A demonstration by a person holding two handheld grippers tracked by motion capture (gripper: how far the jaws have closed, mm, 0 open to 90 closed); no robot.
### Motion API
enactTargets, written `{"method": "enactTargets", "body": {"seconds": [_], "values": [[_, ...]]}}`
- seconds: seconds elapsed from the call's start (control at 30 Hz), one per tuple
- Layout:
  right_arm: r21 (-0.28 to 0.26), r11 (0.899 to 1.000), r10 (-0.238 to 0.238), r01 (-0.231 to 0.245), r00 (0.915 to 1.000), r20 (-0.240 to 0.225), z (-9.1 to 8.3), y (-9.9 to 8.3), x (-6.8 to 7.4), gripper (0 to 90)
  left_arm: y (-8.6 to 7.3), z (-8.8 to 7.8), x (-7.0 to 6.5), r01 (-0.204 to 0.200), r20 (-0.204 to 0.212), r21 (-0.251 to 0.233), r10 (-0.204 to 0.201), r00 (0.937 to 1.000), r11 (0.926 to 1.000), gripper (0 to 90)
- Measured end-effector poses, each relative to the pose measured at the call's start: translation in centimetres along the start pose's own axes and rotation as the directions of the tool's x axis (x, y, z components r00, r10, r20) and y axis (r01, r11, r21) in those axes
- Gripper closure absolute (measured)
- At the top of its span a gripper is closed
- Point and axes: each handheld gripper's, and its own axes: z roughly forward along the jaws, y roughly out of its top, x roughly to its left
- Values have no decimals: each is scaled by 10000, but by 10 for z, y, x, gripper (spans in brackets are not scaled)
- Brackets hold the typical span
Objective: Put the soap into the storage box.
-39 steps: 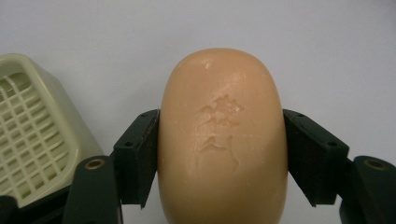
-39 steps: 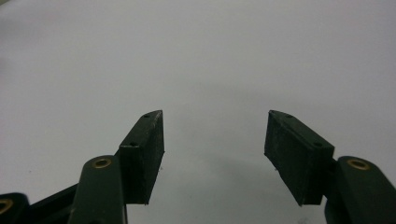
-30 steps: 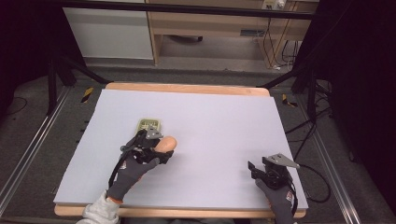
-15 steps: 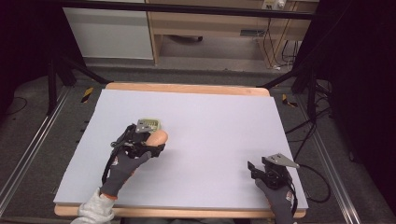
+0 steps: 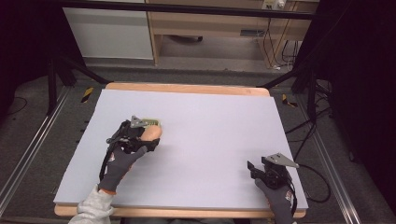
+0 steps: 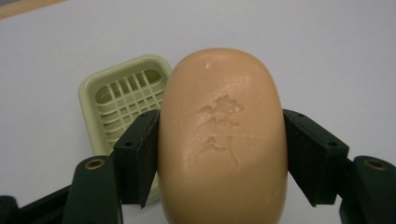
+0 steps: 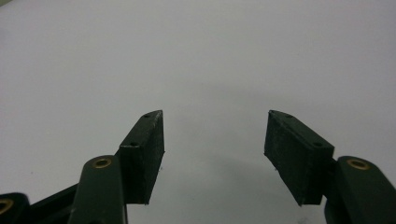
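An oval peach-coloured bar of soap (image 6: pixel 223 140) with an embossed mark sits between the jaws of my left gripper (image 6: pixel 223 154), whose pads press on both of its sides. In the high view the soap (image 5: pixel 150 134) and the left gripper (image 5: pixel 140 135) are at the left middle of the table. Just beyond them lies a pale green soap dish (image 6: pixel 122 95) with a grid bottom, seen in the high view as the dish (image 5: pixel 152 122), partly hidden by the gripper. My right gripper (image 7: pixel 215 140) is open over bare table, near the front right (image 5: pixel 261 170).
The white table top (image 5: pixel 215 126) has a wooden rim at the far and near edges. Black frame legs and cables stand around the table, and a cabinet and shelves lie beyond it.
My left gripper has carried the soap to the left and slightly away from me, toward the soap dish. The right gripper has stayed in place.
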Motion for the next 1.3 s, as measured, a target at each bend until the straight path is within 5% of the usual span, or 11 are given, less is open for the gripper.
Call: {"method": "enactTargets", "body": {"seconds": [1.3], "values": [[7, 10000, 19, -19, 10000, -10, 1, 1, 0, 382, 3, 30, 32, 655, -567, 103, -648, 9963, 9978, 318]]}}
